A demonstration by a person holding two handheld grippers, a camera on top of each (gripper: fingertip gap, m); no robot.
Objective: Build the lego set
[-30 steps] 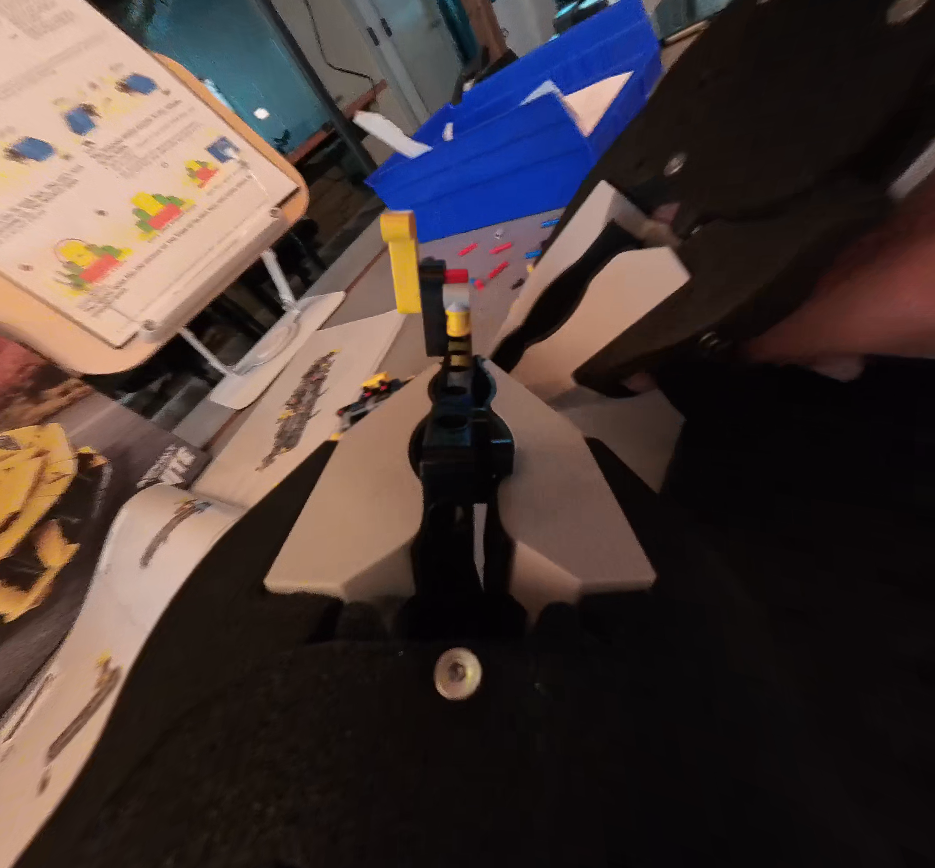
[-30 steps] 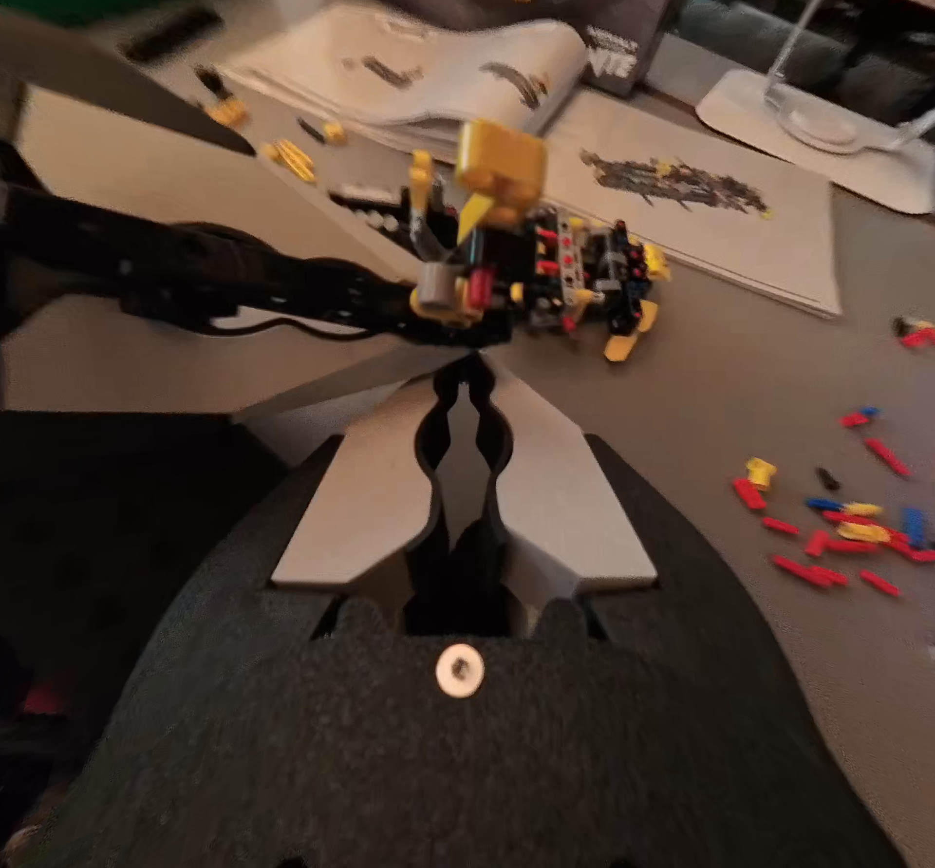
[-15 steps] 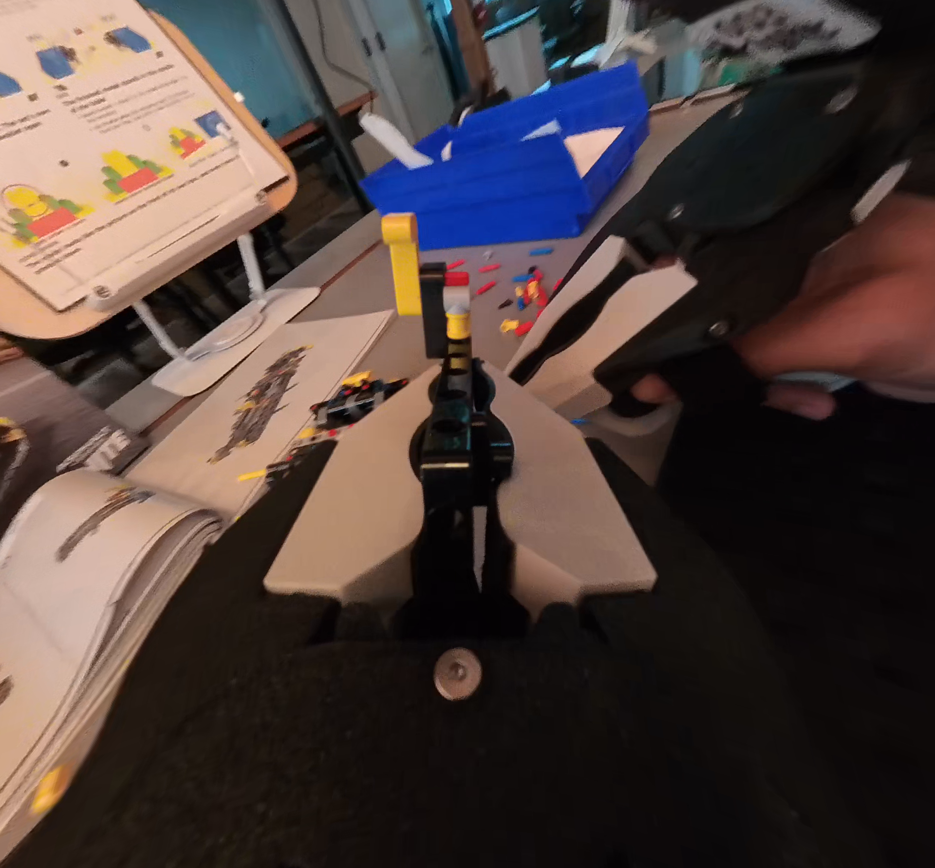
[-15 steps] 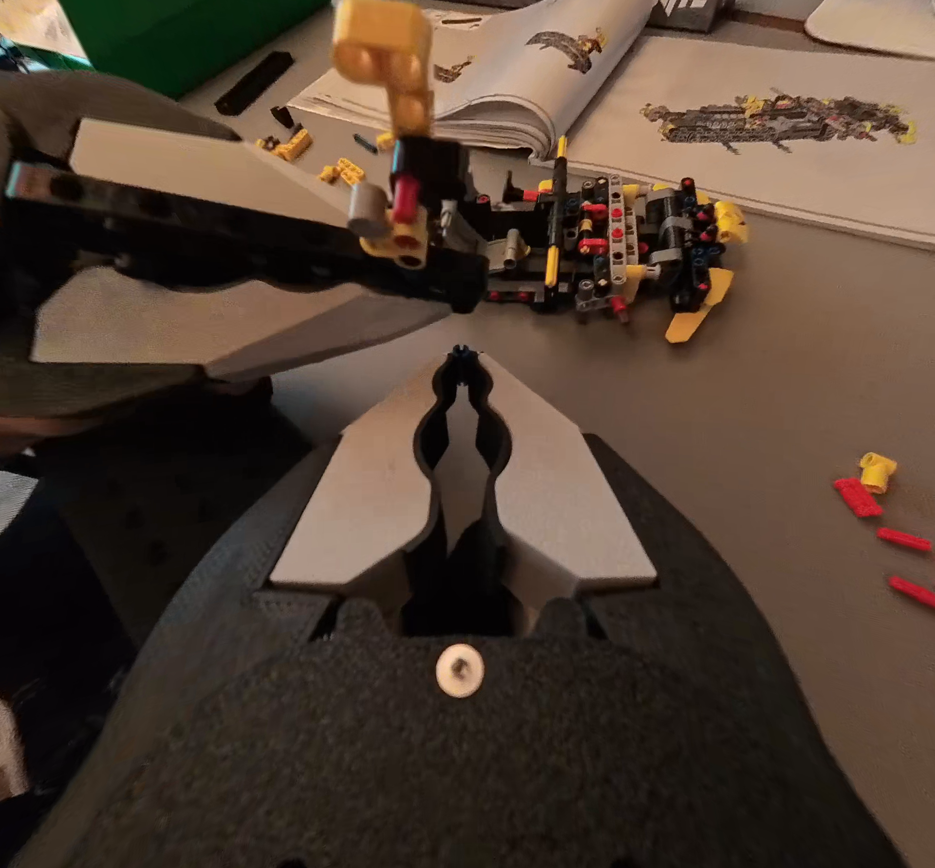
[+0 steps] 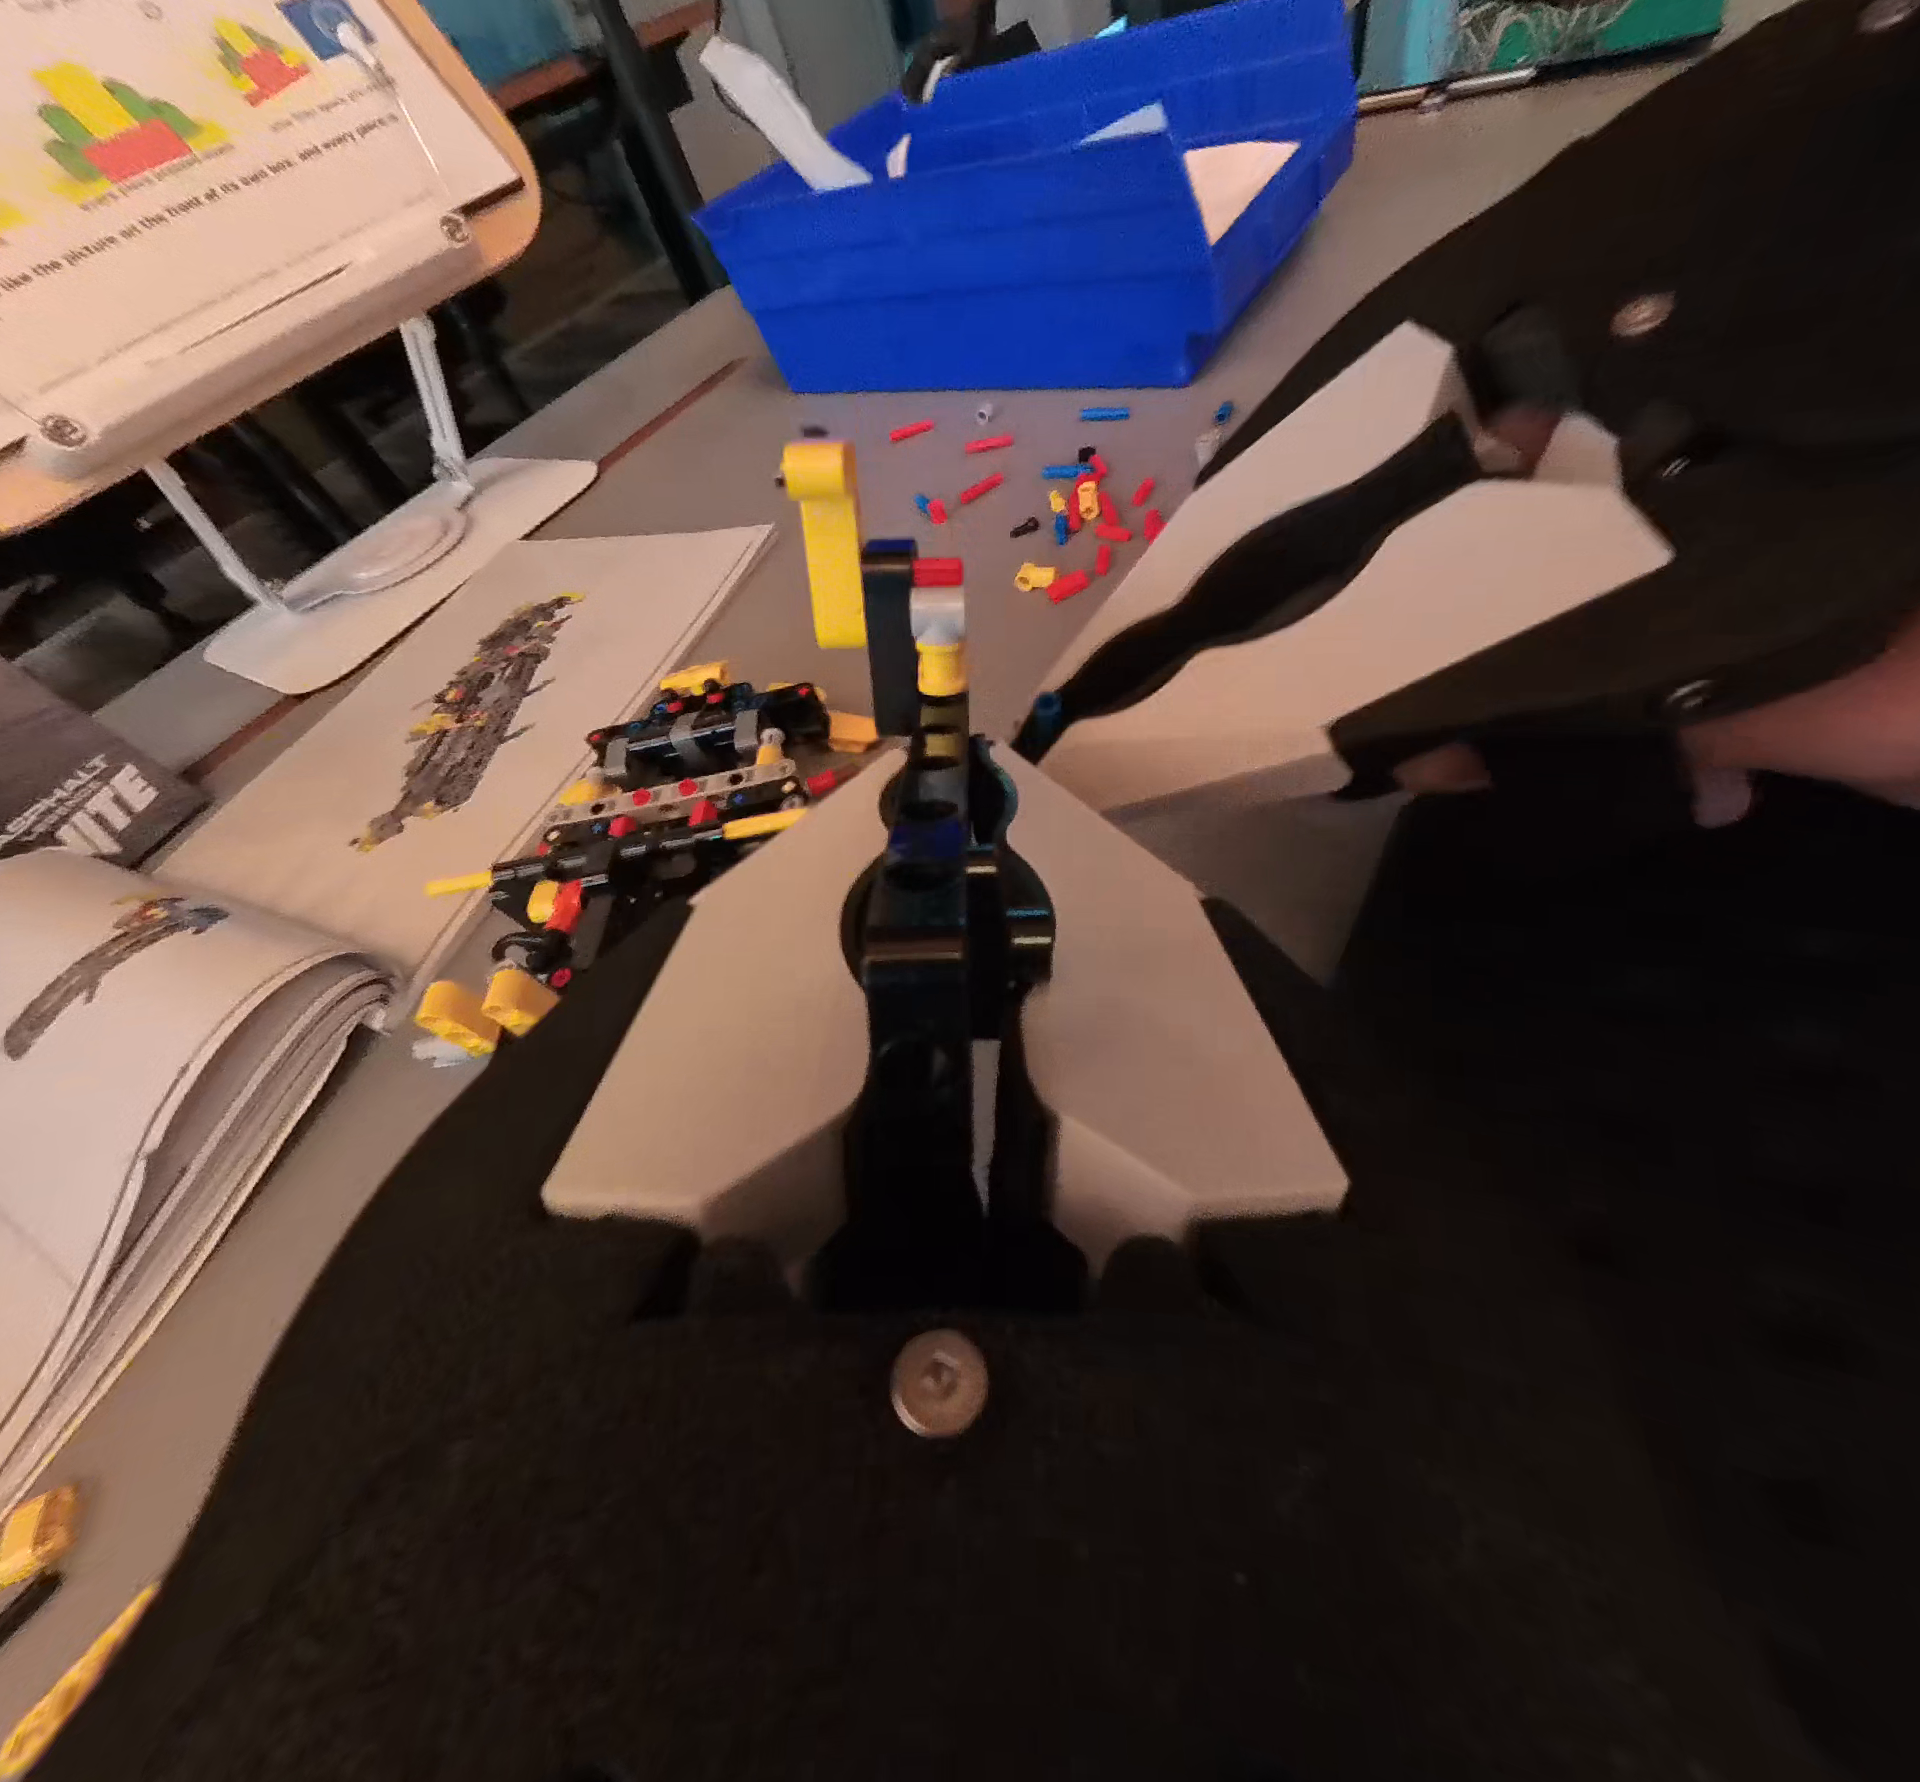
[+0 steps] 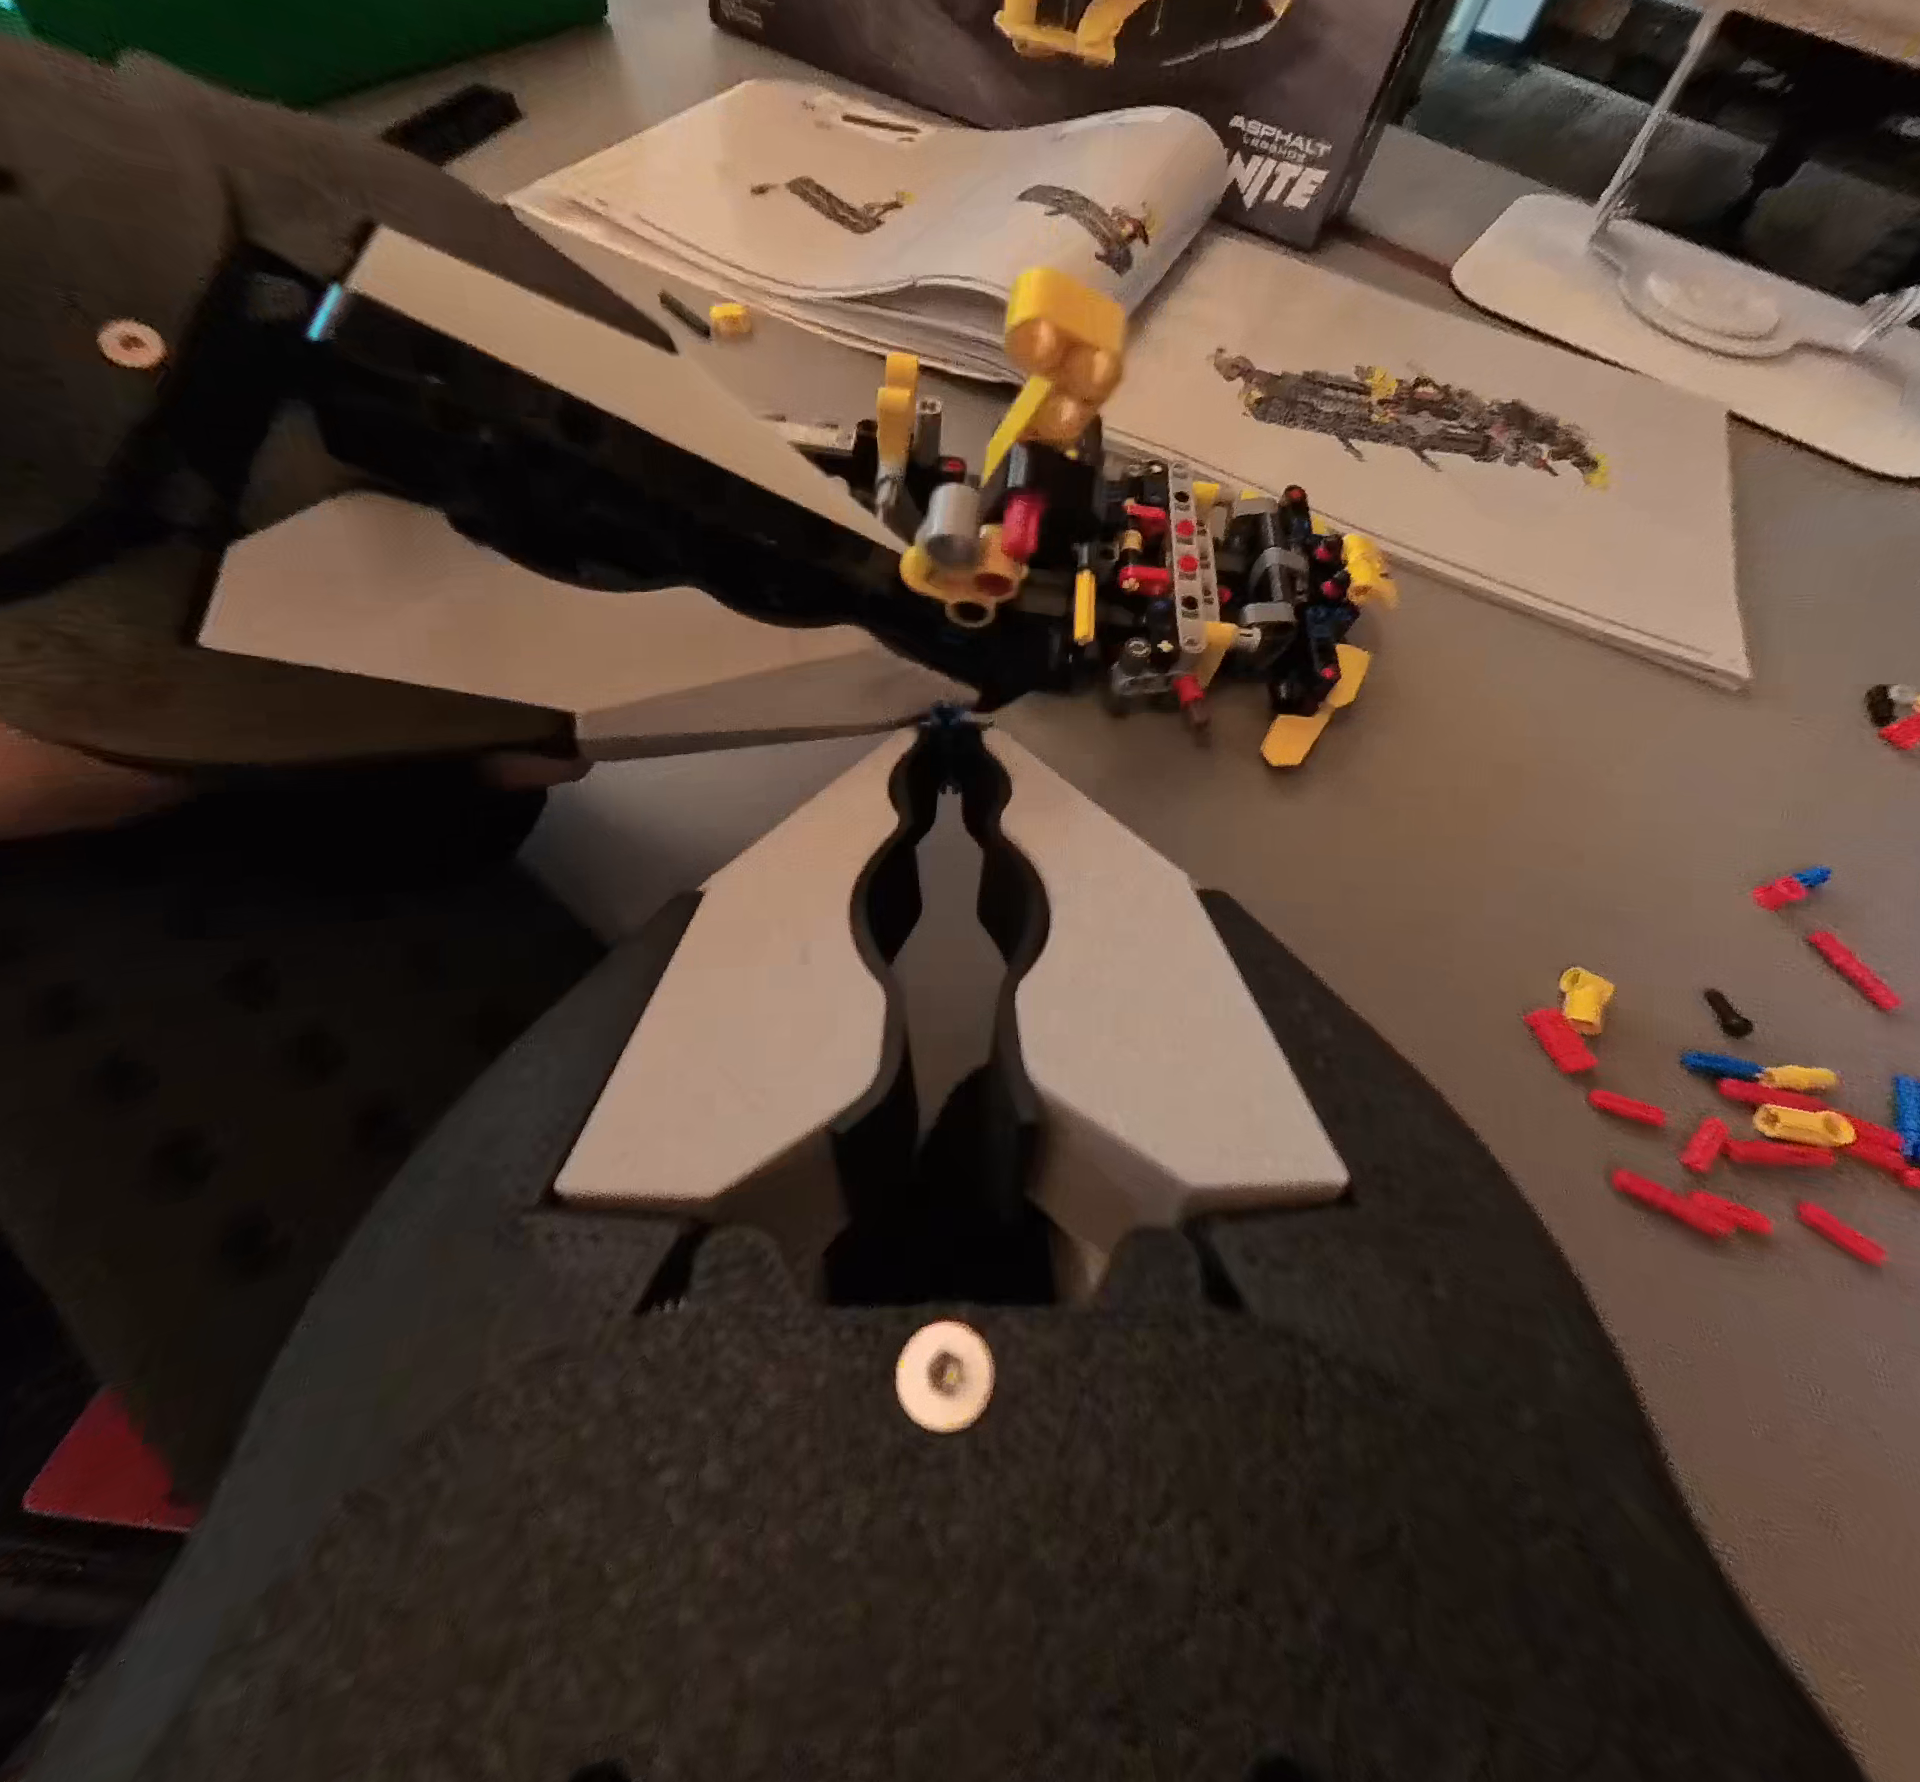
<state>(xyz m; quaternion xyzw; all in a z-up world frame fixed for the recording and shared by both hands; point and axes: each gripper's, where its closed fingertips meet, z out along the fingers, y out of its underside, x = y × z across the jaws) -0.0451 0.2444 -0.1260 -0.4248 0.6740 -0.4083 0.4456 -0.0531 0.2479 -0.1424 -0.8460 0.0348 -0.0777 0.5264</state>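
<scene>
- Left wrist view: the left hand-held gripper point(image 5: 940, 776) is clenched on a black beam assembly point(image 5: 914, 652) with a yellow arm. Compared with a second ago, the view has been tilted down, so the half-built model point(image 5: 665, 797) on the desk point(image 5: 1226, 859) is now revealed.
- Right wrist view: the right hand-held gripper point(image 6: 948, 730), clenched on a small blue pin point(image 6: 945, 719), has been brought against the beam's end; insertion seems imminent.
</scene>
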